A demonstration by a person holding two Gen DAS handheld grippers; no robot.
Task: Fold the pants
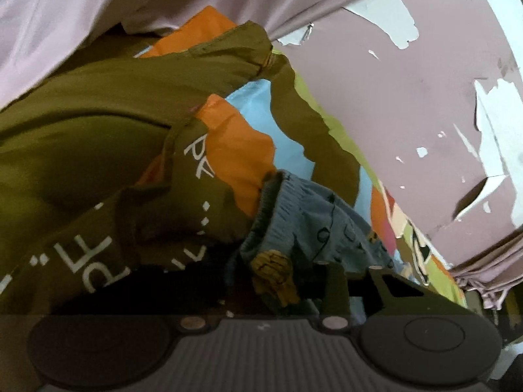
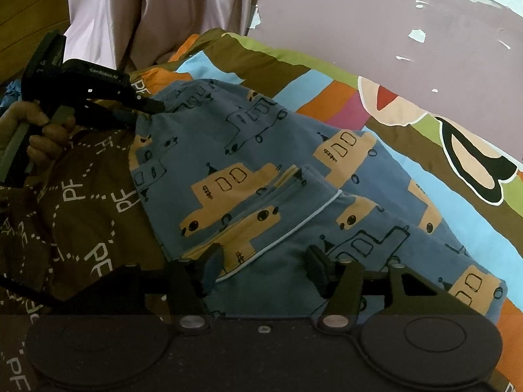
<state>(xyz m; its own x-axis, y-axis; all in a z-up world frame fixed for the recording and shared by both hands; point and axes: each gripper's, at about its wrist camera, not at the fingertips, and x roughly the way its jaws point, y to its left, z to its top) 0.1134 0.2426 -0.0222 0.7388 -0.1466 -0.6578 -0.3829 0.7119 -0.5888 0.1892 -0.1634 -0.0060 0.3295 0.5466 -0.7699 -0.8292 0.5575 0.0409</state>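
Blue cotton pants [image 2: 261, 176], printed with tan trucks and dark outline drawings, lie spread across a bed, on a brown blanket [image 2: 81, 202] lettered "PF" in white and a bedsheet [image 2: 408, 170] striped in sky blue, orange, green and brown. At the far left corner of the garment, a person's hand [image 2: 39, 137] holds the left gripper [image 2: 153, 106], whose dark fingertips come together at the edge of the cloth; from the gripper's own camera the ribbed waistband [image 1: 264, 215] is bunched up right at its jaws, though shadow there makes it impossible to tell whether they clamp it. The right gripper [image 2: 264, 271] hovers at the near edge of the pants, its jaws standing apart with a piped seam [image 2: 294, 228] and a fold of blue fabric between the two pads [image 2: 315, 268], neither of which is seen pressing on the cloth. Behind the bed hangs a pale pink curtain [image 2: 147, 16], beside a mauve wall [image 2: 392, 16] with peeling patches of paint.
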